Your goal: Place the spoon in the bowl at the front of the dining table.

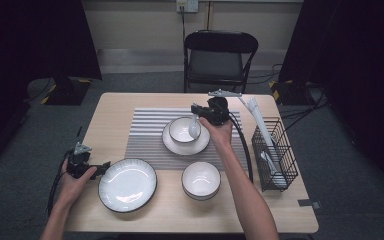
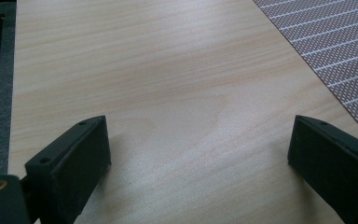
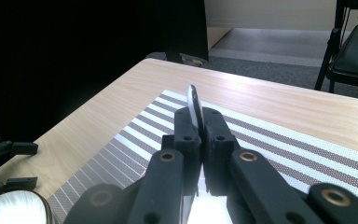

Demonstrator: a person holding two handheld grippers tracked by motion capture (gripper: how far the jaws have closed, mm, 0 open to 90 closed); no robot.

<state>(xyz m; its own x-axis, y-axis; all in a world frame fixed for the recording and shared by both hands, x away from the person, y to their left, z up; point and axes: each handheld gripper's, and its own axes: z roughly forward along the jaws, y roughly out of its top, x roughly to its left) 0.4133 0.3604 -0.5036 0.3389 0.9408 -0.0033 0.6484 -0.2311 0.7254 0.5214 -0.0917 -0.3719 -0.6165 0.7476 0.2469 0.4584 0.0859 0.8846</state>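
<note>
While the person leans over the wooden table [image 1: 130,107], a striped placemat [image 1: 150,130] lies across its far middle, and on that mat sits a saucer [image 1: 172,146] carrying a small bowl [image 1: 180,131]. Nearer the person stand a large dark-rimmed plate [image 1: 127,184] to the left and a second, deeper bowl [image 1: 201,180] to the right, both off the mat's near edge. At the right edge a black wire basket [image 1: 276,155] holds a few utensils, with one long pale handle sticking up and out toward the far side. Beyond the table stands a folding chair [image 1: 220,52]. Held just right of the small bowl, the right gripper [image 1: 196,111] has its jaws clamped together on the handle of a white spoon [image 1: 194,128]. That spoon hangs down with its bowl end over the small bowl's right rim, its long axis running roughly far to near in the high view. Over at the table's left edge, touching the large plate's rim or just beside it, the left gripper [image 2: 198,149] has its jaws spread wide with bare wood between them.
</note>
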